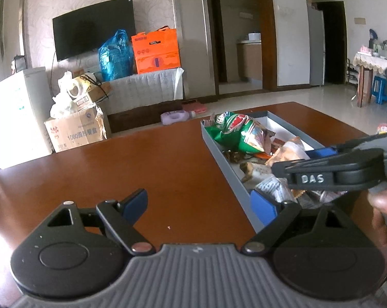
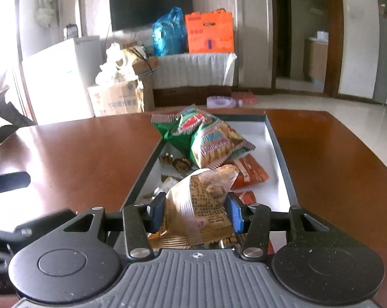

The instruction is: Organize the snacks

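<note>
1. Right gripper [image 2: 194, 211] has its pads against both sides of a tan snack packet [image 2: 193, 202], about half open, holding it over the near end of the grey tray [image 2: 280, 154]. The grip sits on crinkly film, so the packet can slip or twist out.
2. The packet looks puffy; a harder squeeze may crush the contents or pop the seal.
3. Ahead of the right gripper a green chip bag [image 2: 214, 141] and an orange packet [image 2: 250, 172] crowd the tray; dropping here piles things up and may push loose candies [image 2: 180, 164] around.
4. Left gripper [image 1: 201, 205] is wide open, empty, over the wooden table [image 1: 142, 159], with the tray wall just beside its right finger; it can knock the tray or clash with the right gripper, which crosses close in front.
</note>
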Demonstrator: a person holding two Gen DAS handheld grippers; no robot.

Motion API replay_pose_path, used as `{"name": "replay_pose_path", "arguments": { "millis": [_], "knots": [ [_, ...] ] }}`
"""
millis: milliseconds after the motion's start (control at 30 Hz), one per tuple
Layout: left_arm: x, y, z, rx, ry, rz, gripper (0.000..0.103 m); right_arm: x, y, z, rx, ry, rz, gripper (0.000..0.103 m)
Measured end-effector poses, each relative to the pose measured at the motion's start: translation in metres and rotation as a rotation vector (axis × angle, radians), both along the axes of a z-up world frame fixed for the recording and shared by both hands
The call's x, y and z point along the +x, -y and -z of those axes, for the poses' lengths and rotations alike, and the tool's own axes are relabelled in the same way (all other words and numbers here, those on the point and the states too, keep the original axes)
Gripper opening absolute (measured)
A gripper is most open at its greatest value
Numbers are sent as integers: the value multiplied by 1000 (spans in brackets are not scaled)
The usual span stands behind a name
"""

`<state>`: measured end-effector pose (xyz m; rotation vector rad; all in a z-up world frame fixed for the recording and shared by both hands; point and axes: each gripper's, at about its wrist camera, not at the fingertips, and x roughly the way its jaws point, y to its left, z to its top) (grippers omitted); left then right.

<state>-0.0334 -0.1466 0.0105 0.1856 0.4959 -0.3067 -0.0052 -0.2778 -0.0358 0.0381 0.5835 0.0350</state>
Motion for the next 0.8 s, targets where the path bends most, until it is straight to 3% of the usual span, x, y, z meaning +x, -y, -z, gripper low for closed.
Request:
{"name": "replay_pose_path", "arguments": {
  "millis": [267, 333, 467, 800],
  "knots": [
    [1, -3, -1, -12, -11, -14, 88, -7, -13, -3, -73, 6, -5, 82],
    [2, -4, 0, -14, -14, -18, 88, -10, -16, -2, -112, -3, 10, 82],
    [7, -3, 1, -30, -38, -27, 88, -15, -11, 0, -96, -20, 34, 82],
    [4, -4, 3, -43, -53, -46, 88, -52, -8, -23, -82, 37, 134, 82]
  ]
}}
